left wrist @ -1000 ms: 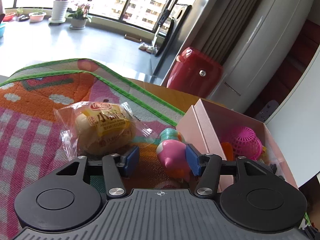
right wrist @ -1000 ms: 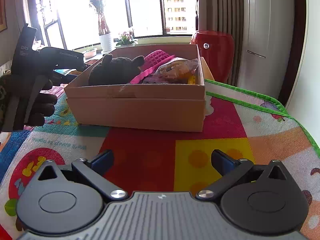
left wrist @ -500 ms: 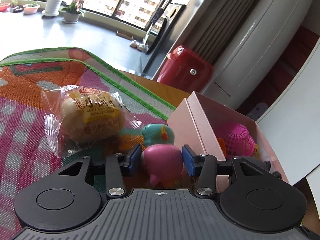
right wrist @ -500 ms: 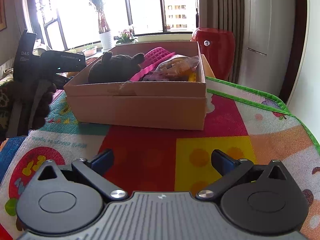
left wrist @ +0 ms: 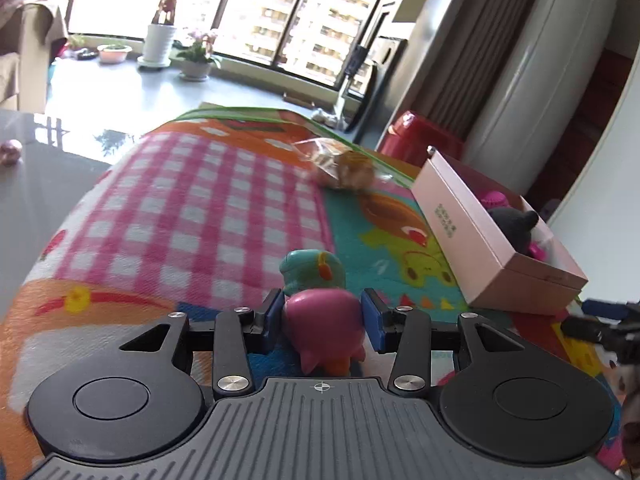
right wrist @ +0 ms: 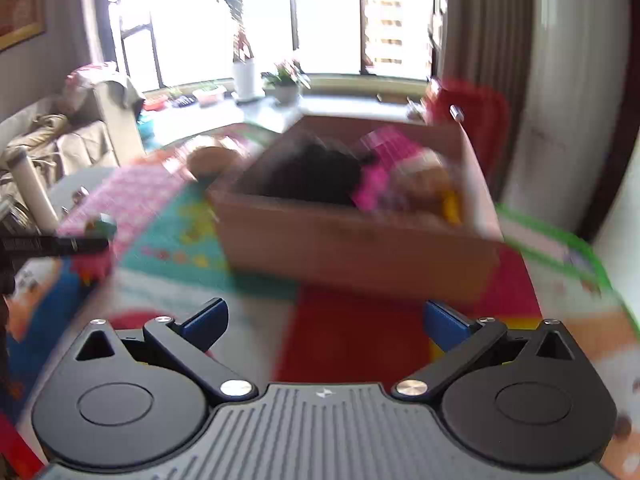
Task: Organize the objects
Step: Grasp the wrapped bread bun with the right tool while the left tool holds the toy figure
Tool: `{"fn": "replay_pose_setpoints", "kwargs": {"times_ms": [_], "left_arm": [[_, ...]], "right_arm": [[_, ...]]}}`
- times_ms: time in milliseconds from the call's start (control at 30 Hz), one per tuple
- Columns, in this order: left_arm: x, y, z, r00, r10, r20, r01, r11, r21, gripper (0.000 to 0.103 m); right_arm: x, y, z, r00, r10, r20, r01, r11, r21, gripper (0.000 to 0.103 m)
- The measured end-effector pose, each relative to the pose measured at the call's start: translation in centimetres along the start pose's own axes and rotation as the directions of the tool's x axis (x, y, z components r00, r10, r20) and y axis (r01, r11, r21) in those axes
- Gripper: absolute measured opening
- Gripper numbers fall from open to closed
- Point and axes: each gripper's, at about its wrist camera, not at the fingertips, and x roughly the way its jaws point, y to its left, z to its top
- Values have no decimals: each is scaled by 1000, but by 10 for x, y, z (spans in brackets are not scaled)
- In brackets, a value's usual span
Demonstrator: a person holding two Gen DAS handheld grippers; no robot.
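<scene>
My left gripper point(left wrist: 323, 320) is shut on a pink and teal toy figure point(left wrist: 320, 312) and holds it above the colourful mat point(left wrist: 200, 208). A wrapped bread bun point(left wrist: 346, 168) lies farther off on the mat. A pink cardboard box point(left wrist: 480, 240) at the right holds a dark plush toy point(left wrist: 514, 226) and a pink basket point(left wrist: 494, 200). My right gripper point(right wrist: 325, 322) is open and empty, short of the box point(right wrist: 352, 240). The right wrist view is blurred; the left gripper with the toy point(right wrist: 94, 256) shows at its left.
A red stool point(left wrist: 416, 140) and a white cabinet point(left wrist: 528, 92) stand behind the box. A glass table surface point(left wrist: 44, 160) lies left of the mat. Potted plants point(left wrist: 160, 40) stand by the window. A sofa point(right wrist: 60, 148) is at the left.
My left gripper has closed on the pink toy and pulled back and up from the bun and box. My right gripper has swung, blurring its view, and stays open.
</scene>
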Motion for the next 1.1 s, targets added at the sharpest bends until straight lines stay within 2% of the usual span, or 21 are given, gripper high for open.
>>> {"fn": "replay_pose_setpoints", "kwargs": {"times_ms": [100, 200, 333, 433, 533, 633, 667, 700, 733, 767, 900, 1000, 1100], "left_arm": [[-4, 16, -3, 999, -37, 25, 39, 998, -53, 47], [-7, 15, -6, 998, -29, 50, 31, 999, -37, 47], [-11, 15, -10, 997, -36, 61, 37, 999, -25, 47], [-11, 16, -10, 997, -45, 63, 47, 998, -37, 47], [-11, 16, -12, 997, -42, 70, 44, 998, -32, 47], [-11, 17, -12, 996, -47, 72, 51, 998, -44, 47], [-11, 19, -12, 996, -52, 71, 56, 997, -52, 47], [-11, 20, -12, 996, -57, 72, 62, 996, -60, 47], [-11, 20, -12, 996, -61, 72, 66, 996, -65, 47], [-11, 20, -12, 995, -63, 72, 68, 995, -69, 47], [-14, 22, -13, 995, -62, 74, 67, 995, -70, 47], [-15, 23, -14, 996, -59, 74, 64, 995, -72, 47], [-15, 20, -14, 996, -48, 74, 53, 996, -67, 47]], "right_arm": [[6, 29, 46, 998, 37, 40, -36, 999, -36, 103], [37, 60, 97, 997, 76, 9, -75, 995, -71, 103], [95, 104, 138, 996, 73, -55, -80, 985, -150, 103], [149, 124, 156, 990, 72, -118, -86, 989, -122, 103], [204, 133, 159, 982, 28, -184, -44, 996, -83, 103], [244, 131, 157, 961, 13, -278, -20, 1000, -22, 103], [248, 130, 157, 958, 5, -288, -6, 1000, -4, 98], [246, 130, 156, 959, 3, -284, -3, 1000, 1, 95], [240, 131, 155, 962, 7, -272, -13, 1000, -18, 86], [233, 133, 154, 962, 26, -271, -38, 999, -39, 83], [177, 130, 145, 961, 115, -252, -133, 990, -55, 81], [113, 121, 130, 959, 193, -207, -214, 973, -86, 81], [52, 104, 109, 958, 240, -156, -261, 956, -131, 81]]}}
